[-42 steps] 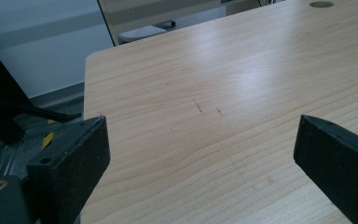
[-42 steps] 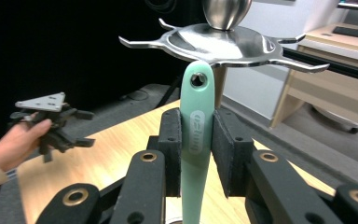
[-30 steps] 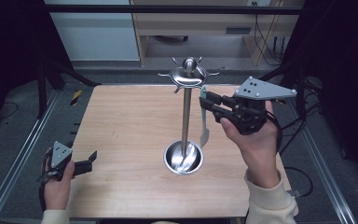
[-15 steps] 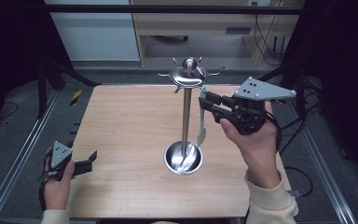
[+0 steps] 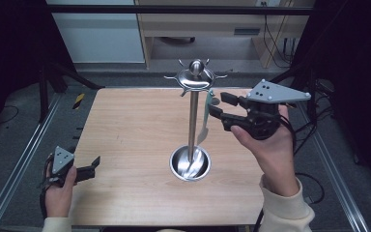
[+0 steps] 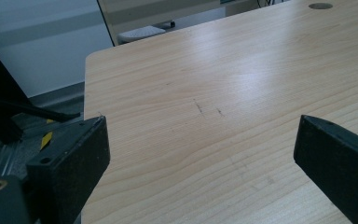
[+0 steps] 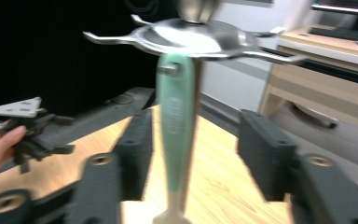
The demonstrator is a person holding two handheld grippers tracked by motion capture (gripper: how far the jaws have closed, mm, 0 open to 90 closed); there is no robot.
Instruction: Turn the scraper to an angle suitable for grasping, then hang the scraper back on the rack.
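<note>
**Spoon hangs from the rack, right jaws parted around its handle**

The green-handled spoon (image 7: 176,135) hangs by its top from a hook arm of the steel rack (image 5: 193,104), bowl end down beside the pole — above the round base on the tabletop (image 5: 130,130). The right gripper (image 5: 216,105), held level in a raised hand with the forearm angled up from the near edge, has just been opening its jaws; the handle stands between them, ungripped. The left gripper (image 5: 94,165) rests low at the near left corner, jaws apart and holding nothing.
</note>
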